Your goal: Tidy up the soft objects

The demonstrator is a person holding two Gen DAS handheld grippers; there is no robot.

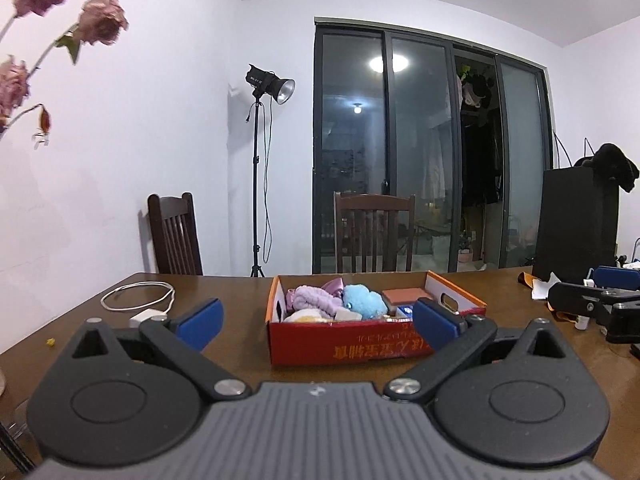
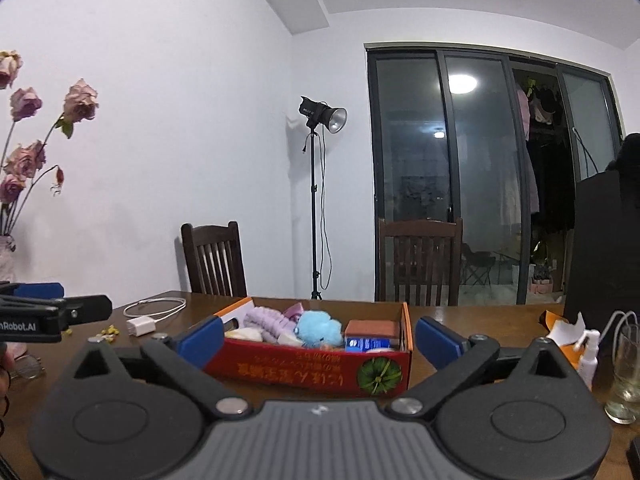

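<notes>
A red cardboard box [image 1: 344, 350] stands on the brown table, also in the right wrist view [image 2: 304, 374]. It holds a blue plush toy [image 1: 362, 300], a purple fluffy cloth [image 1: 312, 298], a cream soft item [image 1: 306, 316] and an orange sponge block [image 1: 404, 295]. The same blue plush [image 2: 320, 328] and purple cloth [image 2: 268, 320] show in the right wrist view. My left gripper [image 1: 318, 320] is open and empty, just short of the box. My right gripper [image 2: 320, 340] is open and empty, also in front of the box.
A white charger and cable [image 1: 140, 304] lie at the left. A glass [image 2: 626, 372], a small spray bottle [image 2: 588, 356] and orange paper [image 2: 560, 328] stand at the right. Two wooden chairs [image 1: 374, 232] are behind the table. Dried roses [image 2: 24, 156] stand far left.
</notes>
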